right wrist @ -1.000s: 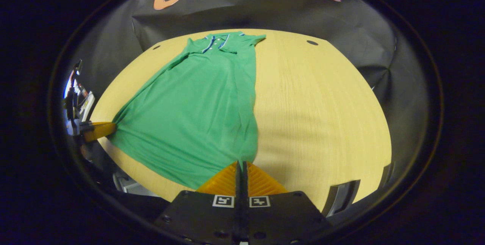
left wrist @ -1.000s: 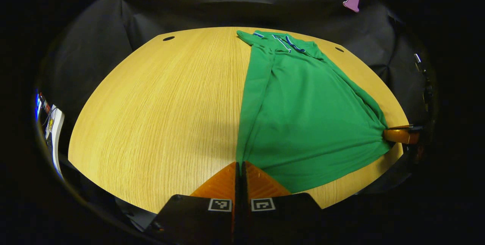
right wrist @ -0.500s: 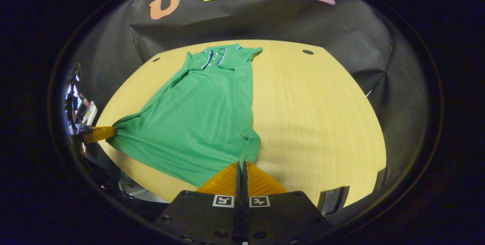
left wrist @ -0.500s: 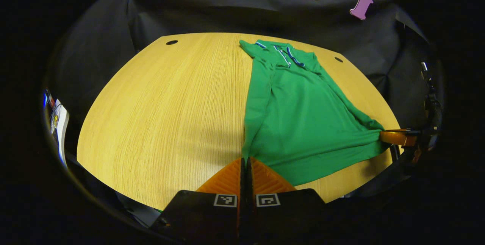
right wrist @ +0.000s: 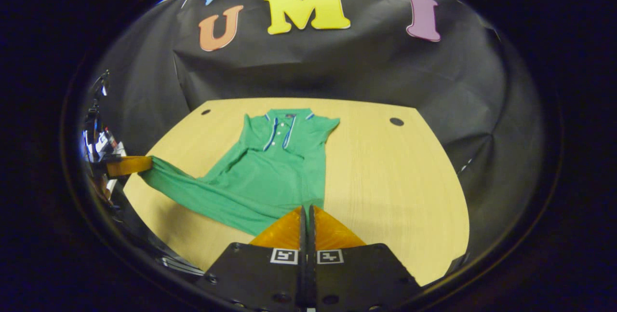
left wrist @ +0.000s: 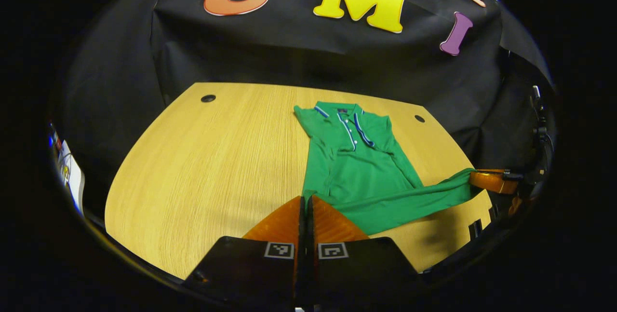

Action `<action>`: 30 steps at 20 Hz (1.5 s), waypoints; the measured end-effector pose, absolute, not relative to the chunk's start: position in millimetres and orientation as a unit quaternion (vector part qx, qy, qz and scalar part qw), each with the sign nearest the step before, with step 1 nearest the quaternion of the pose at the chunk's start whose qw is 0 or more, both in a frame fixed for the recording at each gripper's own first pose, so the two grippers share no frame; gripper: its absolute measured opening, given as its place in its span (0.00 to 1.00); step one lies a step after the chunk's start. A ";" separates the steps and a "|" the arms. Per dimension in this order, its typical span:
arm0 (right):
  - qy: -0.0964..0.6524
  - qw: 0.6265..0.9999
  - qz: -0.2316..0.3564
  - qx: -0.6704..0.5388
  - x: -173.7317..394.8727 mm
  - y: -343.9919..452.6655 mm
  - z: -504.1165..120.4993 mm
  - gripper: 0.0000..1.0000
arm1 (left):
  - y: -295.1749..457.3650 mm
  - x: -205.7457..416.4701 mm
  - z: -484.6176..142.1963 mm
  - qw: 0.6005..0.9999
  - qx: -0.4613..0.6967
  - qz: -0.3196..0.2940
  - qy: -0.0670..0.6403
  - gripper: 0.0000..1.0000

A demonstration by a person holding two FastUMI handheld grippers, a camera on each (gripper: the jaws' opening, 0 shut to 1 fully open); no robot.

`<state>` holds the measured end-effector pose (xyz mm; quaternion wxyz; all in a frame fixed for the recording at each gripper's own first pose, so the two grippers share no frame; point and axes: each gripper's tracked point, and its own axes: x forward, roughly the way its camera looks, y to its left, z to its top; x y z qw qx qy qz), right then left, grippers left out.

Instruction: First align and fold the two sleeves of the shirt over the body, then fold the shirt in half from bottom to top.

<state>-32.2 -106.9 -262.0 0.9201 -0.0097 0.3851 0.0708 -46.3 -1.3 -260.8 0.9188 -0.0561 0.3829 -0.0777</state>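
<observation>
Green fabric is pinched at both hem corners: the shirt (left wrist: 359, 172) lies on the wooden table (left wrist: 202, 167) with its collar toward the black cloth wall (left wrist: 289, 56), its sleeves folded in over the body, and its lower edge raised off the table between the two grippers; in the left gripper view, the left gripper (left wrist: 305, 202) has its fingers pressed together with no gap showing between them, and the shirt's near hem corner runs straight into their tips, so they are clamped on the cloth; from that corner the hem stretches as a taut, narrow band away from the table's near edge toward the right gripper (left wrist: 475, 178), which shows at the far side of the shirt with the fabric bunched into its tip; in the right gripper view, the right gripper (right wrist: 305, 211) likewise has its fingers closed tight against each other on the other hem corner, the green cloth gathered just at their tips; the left gripper (right wrist: 144, 162) shows beyond the shirt's other side, gripping the drawn-out end of the hem above the table's edge; the collar (right wrist: 284, 124), with its striped trim and button placket, lies flat on the table at the end nearest the wall; two small dark holes (right wrist: 396, 121) mark the table near the wall.
</observation>
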 end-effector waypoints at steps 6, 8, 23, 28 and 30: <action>0.351 0.935 0.046 0.001 38.9 -108.9 -232.8 0.00 | -3.2 38.6 -235.5 0.937 -0.062 -0.069 0.337 0.05; 0.342 0.938 0.047 0.005 63.8 -104.2 -222.6 0.00 | -4.3 67.3 -229.2 0.941 -0.063 -0.068 0.325 0.05; 0.305 0.949 0.075 -0.002 266.0 -100.4 -199.2 0.00 | -11.1 240.8 -234.5 0.955 -0.071 -0.058 0.283 0.05; 0.328 0.942 0.075 -0.004 291.8 -102.2 -236.8 0.02 | -14.5 278.3 -269.8 0.956 -0.066 -0.057 0.281 0.06; 0.342 0.937 0.076 0.000 294.7 -101.7 -253.8 0.00 | -17.1 284.6 -287.4 0.953 -0.062 -0.053 0.291 0.06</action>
